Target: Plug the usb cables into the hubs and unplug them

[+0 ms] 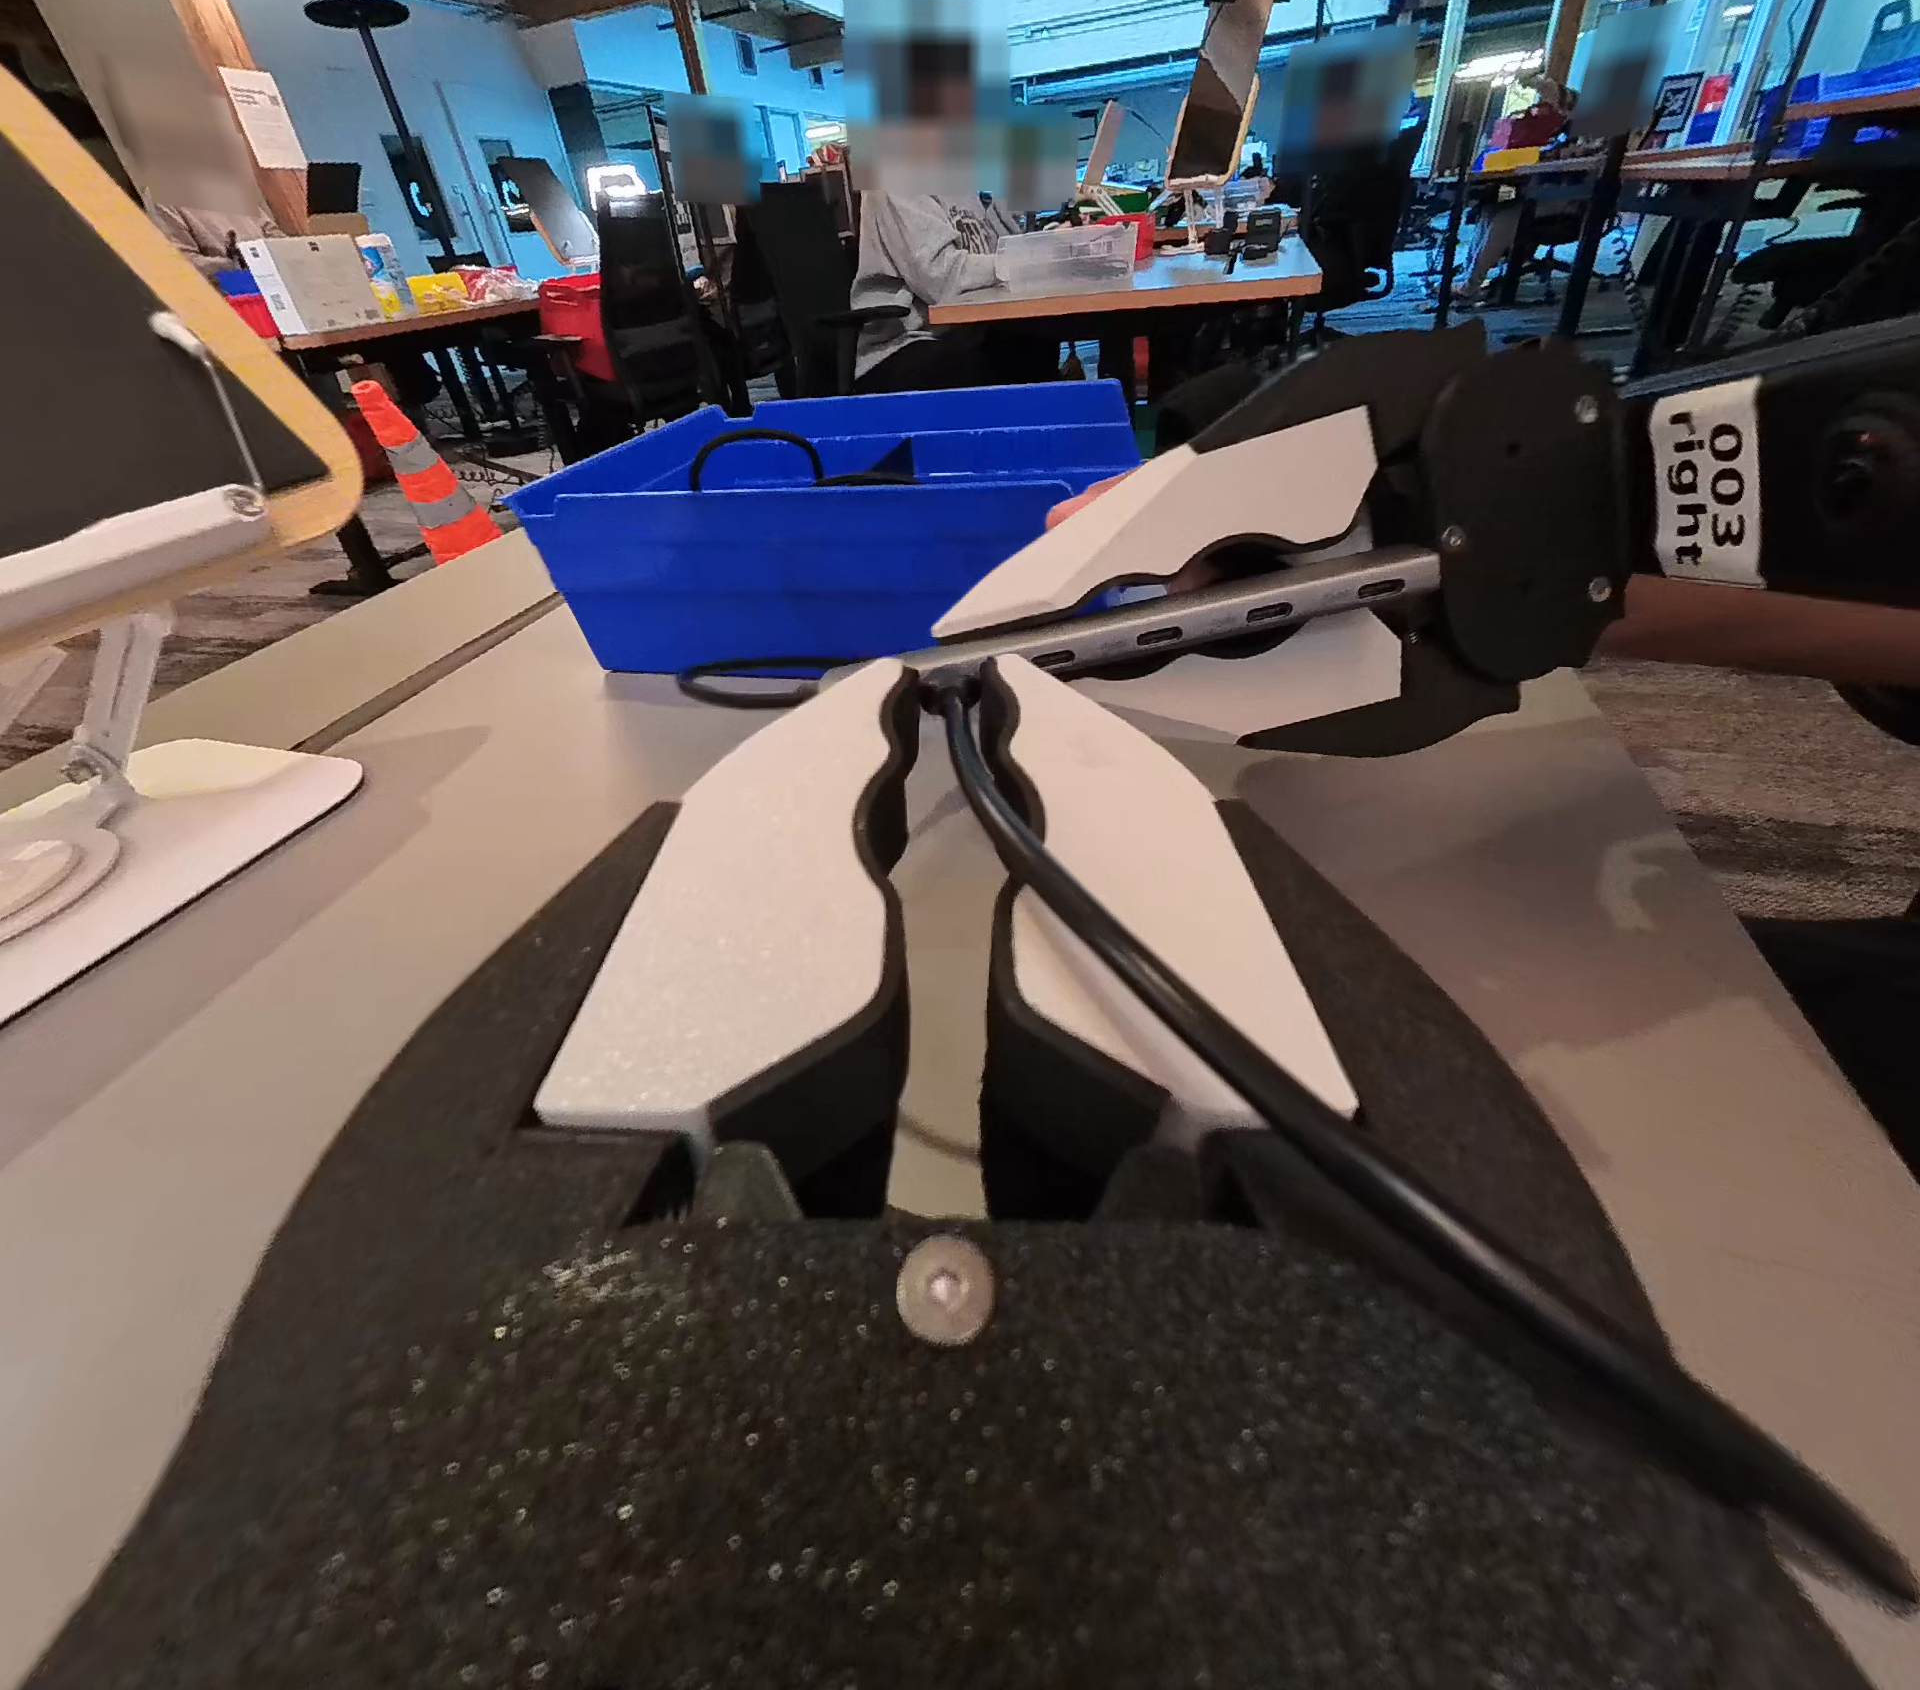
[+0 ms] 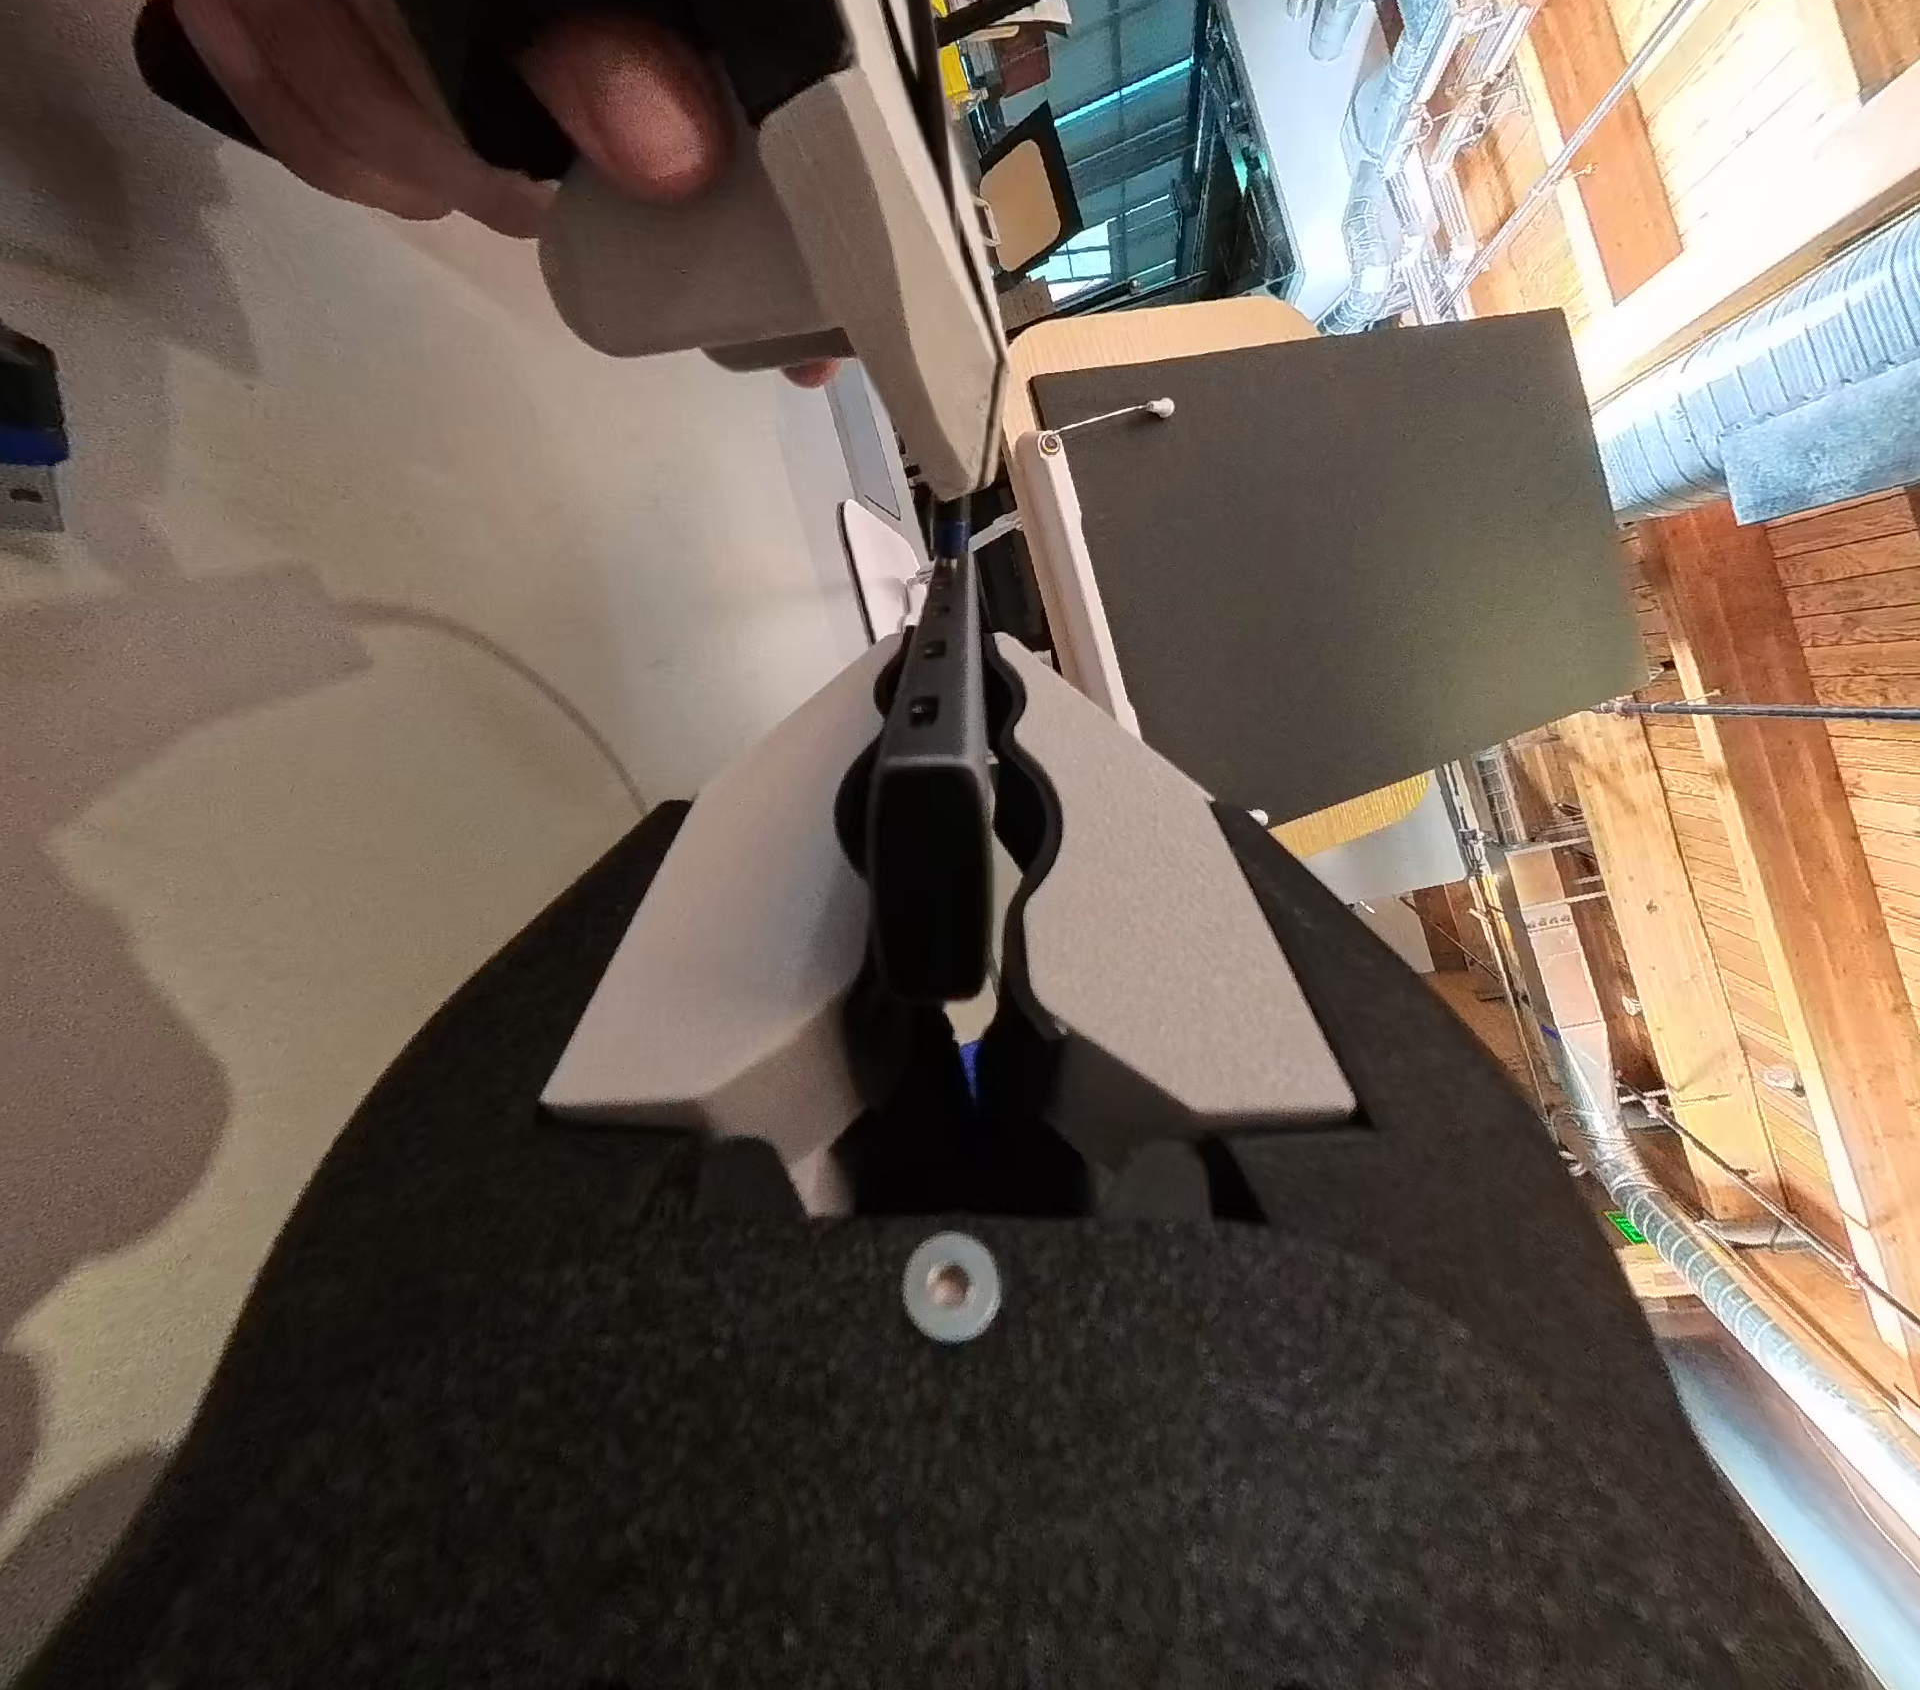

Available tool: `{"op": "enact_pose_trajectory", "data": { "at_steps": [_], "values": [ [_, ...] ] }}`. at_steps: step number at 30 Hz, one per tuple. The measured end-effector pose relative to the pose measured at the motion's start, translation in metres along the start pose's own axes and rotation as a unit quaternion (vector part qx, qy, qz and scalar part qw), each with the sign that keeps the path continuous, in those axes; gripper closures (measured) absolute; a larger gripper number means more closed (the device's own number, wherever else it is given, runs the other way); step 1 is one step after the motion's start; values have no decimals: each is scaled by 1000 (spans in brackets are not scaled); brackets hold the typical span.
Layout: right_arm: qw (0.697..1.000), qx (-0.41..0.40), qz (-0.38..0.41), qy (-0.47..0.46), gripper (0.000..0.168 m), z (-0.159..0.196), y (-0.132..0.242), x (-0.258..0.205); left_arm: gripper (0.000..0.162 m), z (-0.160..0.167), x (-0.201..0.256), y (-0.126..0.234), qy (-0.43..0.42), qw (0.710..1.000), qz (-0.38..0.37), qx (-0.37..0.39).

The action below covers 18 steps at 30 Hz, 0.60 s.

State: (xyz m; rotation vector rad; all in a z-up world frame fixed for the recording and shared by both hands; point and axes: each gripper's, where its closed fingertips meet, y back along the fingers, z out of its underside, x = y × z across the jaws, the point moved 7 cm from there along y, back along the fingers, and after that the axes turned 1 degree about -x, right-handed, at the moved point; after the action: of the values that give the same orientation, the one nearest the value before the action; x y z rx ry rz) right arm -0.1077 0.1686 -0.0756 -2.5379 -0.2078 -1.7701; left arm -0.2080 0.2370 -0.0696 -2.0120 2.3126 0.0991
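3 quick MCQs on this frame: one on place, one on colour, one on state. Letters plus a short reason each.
1. Where is the blue bin?
A. on the table, beyond the USB hub
B. on the floor
C. on the tablet stand

2. What colour is the cable at the hub's end?
A. white
B. black
C. orange

3. What is the right hand-held gripper doing?
A. open, empty
B. shut on the cable
C. shut on the USB hub

Answers: 1 A, the bin sits on the table behind the hub. 2 B, it runs black past the left hand-held gripper. 3 C, both fingers press the hub's sides.
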Motion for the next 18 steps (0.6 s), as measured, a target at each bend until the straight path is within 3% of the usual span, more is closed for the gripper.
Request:
{"op": "enact_pose_trajectory", "data": {
  "at_steps": [18],
  "values": [
    [1000,-10,-22,-18,161,5,-1,-8,151,8,6,-6,-7,999,-29,-18]
  ]
}}
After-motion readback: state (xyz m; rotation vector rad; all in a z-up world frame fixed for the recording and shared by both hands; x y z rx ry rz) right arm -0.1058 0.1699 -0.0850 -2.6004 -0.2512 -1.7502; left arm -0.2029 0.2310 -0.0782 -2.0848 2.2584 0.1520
